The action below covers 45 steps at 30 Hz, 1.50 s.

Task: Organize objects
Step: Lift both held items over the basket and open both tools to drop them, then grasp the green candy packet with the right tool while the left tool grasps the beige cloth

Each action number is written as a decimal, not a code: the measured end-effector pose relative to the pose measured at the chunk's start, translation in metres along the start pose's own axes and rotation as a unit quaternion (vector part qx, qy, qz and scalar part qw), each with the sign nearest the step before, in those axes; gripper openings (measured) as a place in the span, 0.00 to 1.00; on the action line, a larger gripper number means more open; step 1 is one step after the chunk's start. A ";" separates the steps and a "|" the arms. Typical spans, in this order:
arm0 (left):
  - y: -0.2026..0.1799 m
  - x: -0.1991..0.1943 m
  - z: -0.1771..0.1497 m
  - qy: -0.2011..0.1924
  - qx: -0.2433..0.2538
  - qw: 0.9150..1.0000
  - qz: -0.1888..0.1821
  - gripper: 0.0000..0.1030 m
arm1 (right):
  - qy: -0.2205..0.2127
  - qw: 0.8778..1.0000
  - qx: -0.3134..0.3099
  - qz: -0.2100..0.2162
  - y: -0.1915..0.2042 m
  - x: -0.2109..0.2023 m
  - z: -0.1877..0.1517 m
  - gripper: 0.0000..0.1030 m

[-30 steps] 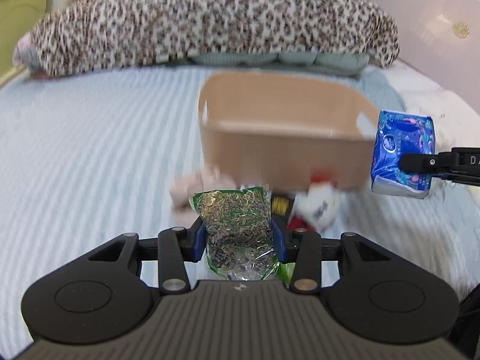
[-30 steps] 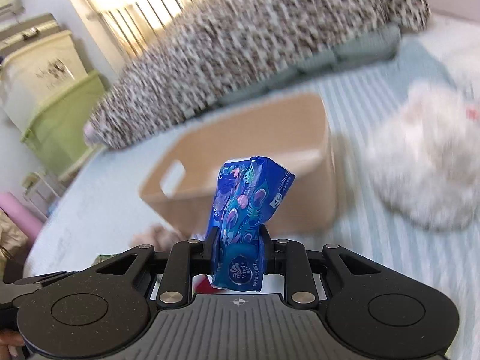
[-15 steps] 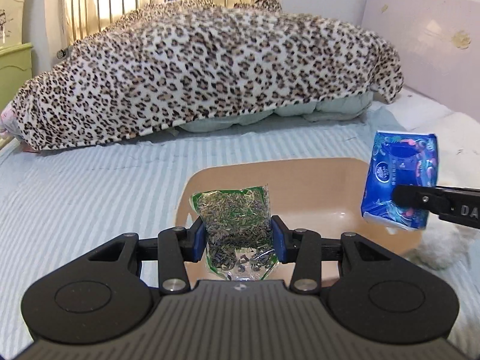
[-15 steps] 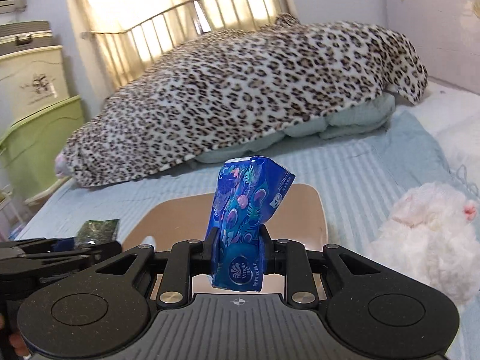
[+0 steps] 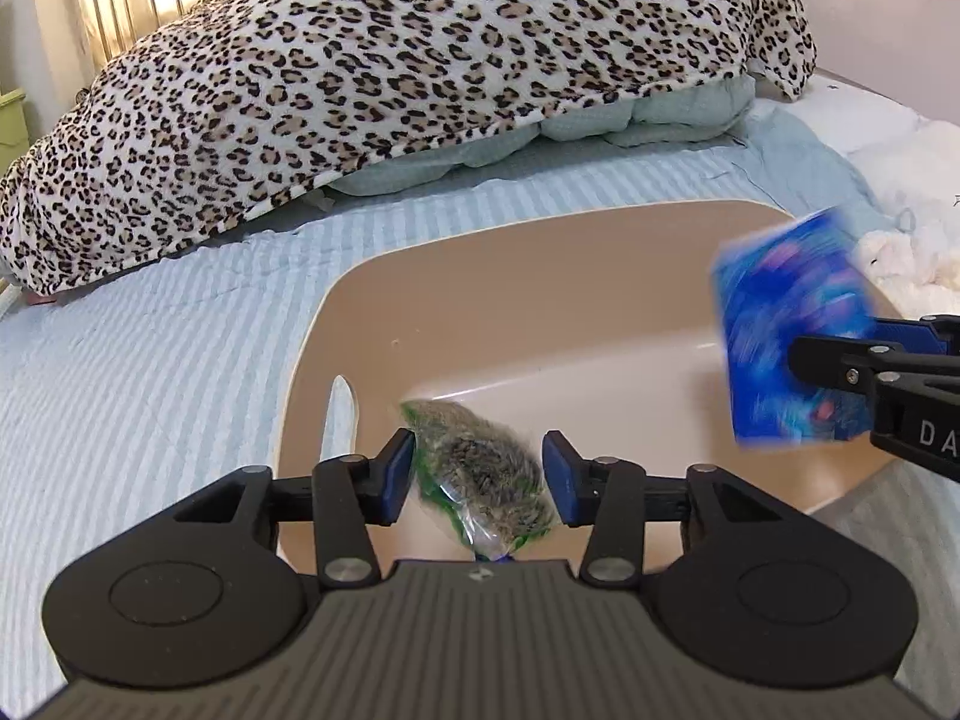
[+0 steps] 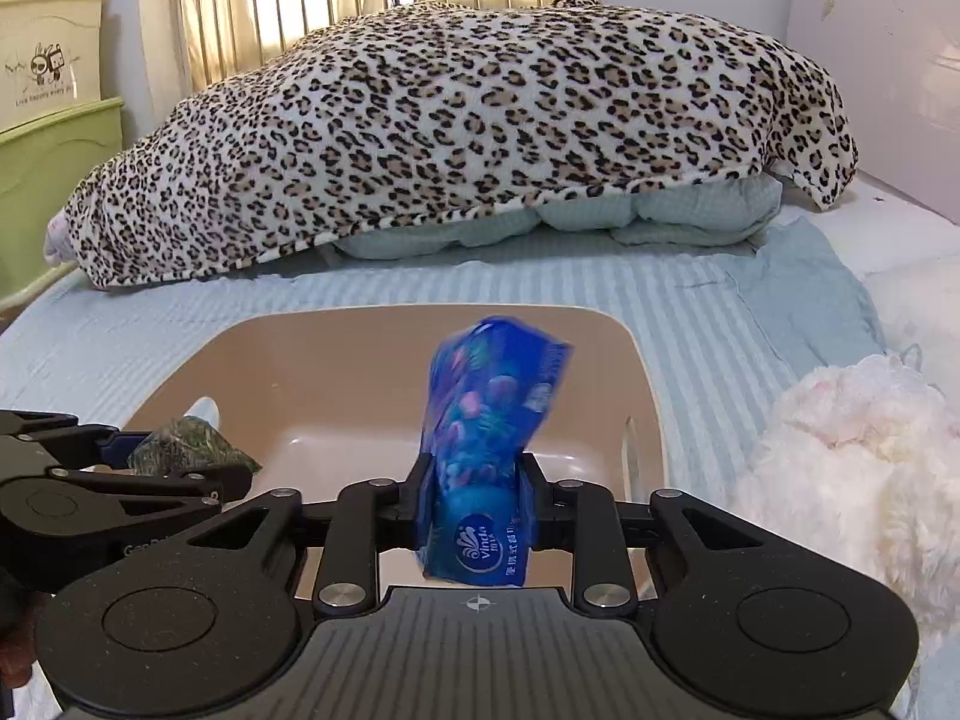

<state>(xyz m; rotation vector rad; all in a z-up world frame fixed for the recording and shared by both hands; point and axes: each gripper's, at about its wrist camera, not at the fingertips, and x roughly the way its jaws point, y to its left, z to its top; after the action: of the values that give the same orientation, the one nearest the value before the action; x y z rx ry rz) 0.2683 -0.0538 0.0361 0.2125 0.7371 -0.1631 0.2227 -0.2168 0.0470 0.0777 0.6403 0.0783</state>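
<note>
A tan plastic bin (image 5: 600, 276) (image 6: 336, 360) sits on the striped blue bed. My left gripper (image 5: 477, 474) hangs over the bin's near left part with its jaws apart; the green bag of dried herbs (image 5: 480, 474) tilts loosely between them, touching neither pad clearly. The bag also shows in the right wrist view (image 6: 186, 444). My right gripper (image 6: 474, 501) is shut on a blue tissue pack (image 6: 480, 438) (image 5: 786, 336), held above the bin's right side; the pack is motion-blurred.
A leopard-print blanket (image 6: 480, 120) over pale green bedding lies across the far bed. A white fluffy plush (image 6: 852, 468) lies right of the bin. A green cabinet (image 6: 54, 180) stands at the far left.
Both grippers have moved forward over the bin. The left jaws have opened and the herb bag has tipped free between them. The tissue pack has tilted in the right gripper.
</note>
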 end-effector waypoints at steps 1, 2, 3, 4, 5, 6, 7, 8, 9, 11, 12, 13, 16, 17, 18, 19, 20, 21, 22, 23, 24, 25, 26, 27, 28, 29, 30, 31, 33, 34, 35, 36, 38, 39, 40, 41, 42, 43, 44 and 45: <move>0.001 -0.005 0.001 -0.003 -0.003 1.000 -0.002 0.67 | -0.006 1.000 -0.003 -0.002 0.001 -0.004 0.001 0.44; 0.002 -0.011 0.002 -0.009 -0.006 1.000 -0.003 0.72 | -0.012 1.000 -0.008 0.000 0.003 -0.009 0.002 0.51; 0.003 -0.018 0.003 -0.017 -0.005 1.000 -0.002 0.74 | -0.015 1.000 -0.013 0.003 0.003 -0.013 0.003 0.67; 0.004 -0.026 0.004 -0.022 -0.003 1.000 -0.002 0.76 | -0.016 1.000 -0.018 0.007 0.005 -0.018 0.004 0.76; 0.005 -0.033 0.005 -0.026 0.000 1.000 -0.003 0.77 | -0.019 1.000 -0.022 0.009 0.006 -0.024 0.005 0.76; 0.006 -0.040 0.004 -0.030 0.001 1.000 -0.004 0.80 | -0.024 0.999 -0.027 0.012 0.008 -0.029 0.005 0.77; 0.008 -0.047 0.004 -0.034 -0.001 0.999 -0.003 0.84 | -0.024 0.999 -0.035 0.014 0.011 -0.034 0.004 0.82; 0.010 -0.053 0.003 -0.035 -0.003 0.999 -0.001 0.86 | -0.023 0.999 -0.041 0.016 0.013 -0.039 0.003 0.85; 0.012 -0.059 0.001 -0.035 -0.006 0.999 0.000 0.88 | -0.022 0.999 -0.046 0.017 0.016 -0.044 0.002 0.91; 0.018 -0.070 -0.003 -0.033 -0.008 0.999 -0.001 0.88 | -0.022 0.998 -0.050 0.022 0.020 -0.052 0.000 0.95; 0.021 -0.074 -0.005 -0.030 -0.008 1.000 -0.003 0.88 | -0.020 0.998 -0.053 0.024 0.022 -0.057 -0.001 0.97; 0.023 -0.078 -0.008 -0.029 -0.008 1.000 -0.004 0.88 | -0.018 0.998 -0.055 0.027 0.023 -0.061 -0.002 1.00; 0.033 -0.084 -0.019 -0.018 -0.007 1.000 -0.001 0.89 | -0.010 0.998 -0.059 0.033 0.027 -0.070 -0.009 1.00; 0.036 -0.085 -0.022 -0.014 -0.008 1.000 0.000 0.89 | -0.004 0.998 -0.058 0.036 0.027 -0.072 -0.011 1.00; 0.040 -0.085 -0.026 -0.009 -0.009 1.000 0.001 0.89 | 0.004 0.998 -0.056 0.039 0.027 -0.072 -0.014 1.00; 0.043 -0.083 -0.030 -0.002 -0.011 1.000 0.002 0.89 | 0.014 0.998 -0.053 0.043 0.027 -0.071 -0.017 1.00; 0.047 -0.082 -0.034 0.006 -0.012 1.000 0.003 0.89 | 0.026 0.997 -0.052 0.048 0.027 -0.070 -0.021 1.00; 0.050 -0.080 -0.038 0.013 -0.013 1.000 0.005 0.89 | 0.036 0.997 -0.051 0.050 0.028 -0.069 -0.024 1.00; 0.053 -0.079 -0.041 0.018 -0.012 1.000 0.007 0.89 | 0.046 0.996 -0.052 0.053 0.029 -0.068 -0.028 1.00; 0.056 -0.078 -0.045 0.021 -0.011 1.000 0.010 0.89 | 0.056 0.996 -0.053 0.055 0.031 -0.066 -0.033 1.00; 0.059 -0.077 -0.049 0.024 -0.010 1.000 0.012 0.89 | 0.065 0.995 -0.055 0.058 0.033 -0.065 -0.037 1.00; 0.062 -0.077 -0.052 0.027 -0.010 1.000 0.013 0.89 | 0.077 0.993 -0.058 0.062 0.035 -0.062 -0.043 1.00; 0.064 -0.075 -0.055 0.029 -0.009 0.999 0.012 0.89 | 0.088 0.992 -0.061 0.066 0.038 -0.060 -0.048 1.00; 0.067 -0.074 -0.059 0.031 -0.008 0.999 0.011 0.89 | 0.100 0.991 -0.063 0.070 0.040 -0.057 -0.053 1.00; 0.070 -0.071 -0.063 0.034 -0.008 0.999 0.010 0.89 | 0.112 0.989 -0.065 0.075 0.043 -0.054 -0.060 1.00; 0.072 -0.069 -0.067 0.038 -0.006 0.999 0.008 0.89 | 0.124 0.987 -0.066 0.079 0.046 -0.051 -0.065 1.00; 0.073 -0.067 -0.070 0.043 -0.005 0.999 0.006 0.89 | 0.135 0.985 -0.067 0.083 0.048 -0.047 -0.070 1.00; 0.075 -0.065 -0.074 0.046 -0.002 0.999 0.001 0.89 | 0.146 0.983 -0.067 0.088 0.051 -0.044 -0.075 1.00; 0.077 -0.061 -0.080 0.047 0.003 0.999 -0.010 0.89 | 0.160 0.980 -0.068 0.098 0.057 -0.040 -0.083 1.00; 0.077 -0.060 -0.083 0.045 0.006 0.999 -0.015 0.89 | 0.166 0.978 -0.070 0.102 0.060 -0.037 -0.086 1.00; 0.077 -0.059 -0.086 0.044 0.010 0.999 -0.017 0.89 | 0.171 0.977 -0.073 0.106 0.063 -0.035 -0.089 1.00; 0.077 -0.057 -0.089 0.043 0.014 0.999 -0.019 0.89 | 0.176 0.975 -0.076 0.111 0.067 -0.032 -0.092 1.00; 0.076 -0.051 -0.093 0.046 0.019 0.999 -0.018 0.89 | 0.187 0.971 -0.085 0.121 0.075 -0.026 -0.097 1.00; 0.075 -0.048 -0.095 0.050 0.021 0.998 -0.018 0.89 | 0.193 0.970 -0.088 0.122 0.078 -0.022 -0.099 1.00; 0.074 -0.045 -0.097 0.053 0.022 0.998 -0.020 0.89 | 0.200 0.968 -0.090 0.123 0.081 -0.018 -0.102 1.00; 0.074 -0.043 -0.099 0.054 0.022 0.998 -0.023 0.89 | 0.205 0.967 -0.091 0.124 0.083 -0.015 -0.104 1.00; 0.075 -0.041 -0.100 0.054 0.020 0.998 -0.028 0.89 | 0.211 0.965 -0.090 0.125 0.085 -0.012 -0.107 0.99; 0.075 -0.039 -0.101 0.052 0.018 0.998 -0.034 0.88 | 0.216 0.964 -0.089 0.126 0.087 -0.009 -0.109 0.96; 0.076 -0.036 -0.101 0.051 0.017 0.998 -0.040 0.88 | 0.222 0.963 -0.088 0.125 0.088 -0.006 -0.111 0.94; 0.077 -0.034 -0.101 0.052 0.016 0.998 -0.045 0.86 | 0.227 0.962 -0.087 0.122 0.088 -0.003 -0.113 0.91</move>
<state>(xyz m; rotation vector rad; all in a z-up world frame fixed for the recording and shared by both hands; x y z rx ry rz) 0.1954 0.0479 -0.0033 0.2208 0.8488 -0.2506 0.1485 -0.1240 -0.0326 -0.0347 1.0770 0.3995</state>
